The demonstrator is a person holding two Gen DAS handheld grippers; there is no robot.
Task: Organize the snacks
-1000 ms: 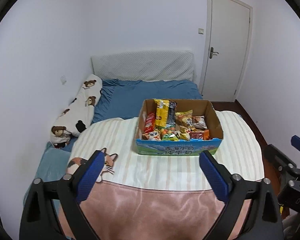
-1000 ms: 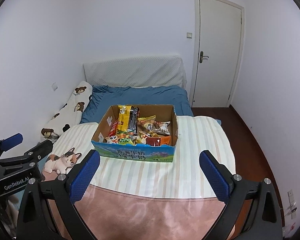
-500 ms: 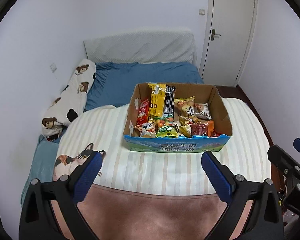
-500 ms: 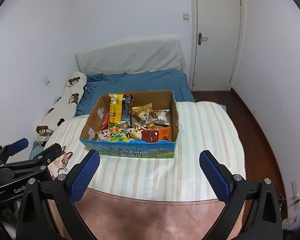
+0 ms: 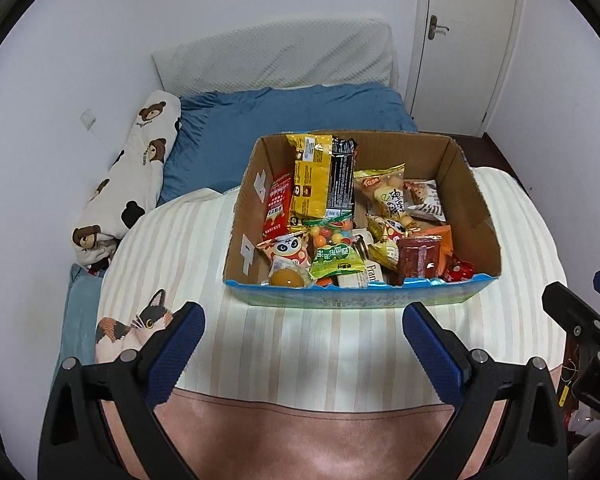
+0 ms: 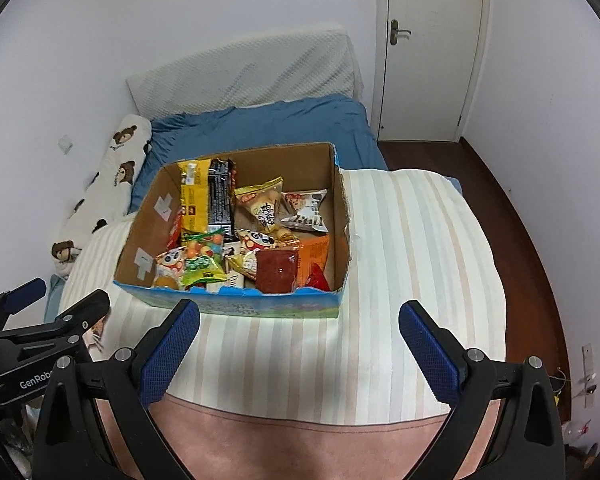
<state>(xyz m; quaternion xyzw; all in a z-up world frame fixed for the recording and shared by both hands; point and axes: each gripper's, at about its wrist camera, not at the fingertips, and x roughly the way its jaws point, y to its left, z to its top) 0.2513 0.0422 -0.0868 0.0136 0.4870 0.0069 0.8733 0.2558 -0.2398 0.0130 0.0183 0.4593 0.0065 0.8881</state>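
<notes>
The cardboard box (image 5: 360, 216) full of snacks (image 5: 332, 256) stands on the bed, straight ahead of both claws. The left claw (image 5: 302, 330) and right claw (image 6: 298, 326) are spread wide, empty, about equally near.

- snacks (image 5: 332, 256) at the bottom of the cardboard box (image 5: 470, 184) are buried under the top ones, can't tell what they are
- box's front print is smeared in the left wrist view, unreadable
- left gripper (image 6: 32, 332) is chopped off by the right view's edge, logo only reads "GenRobo"
</notes>
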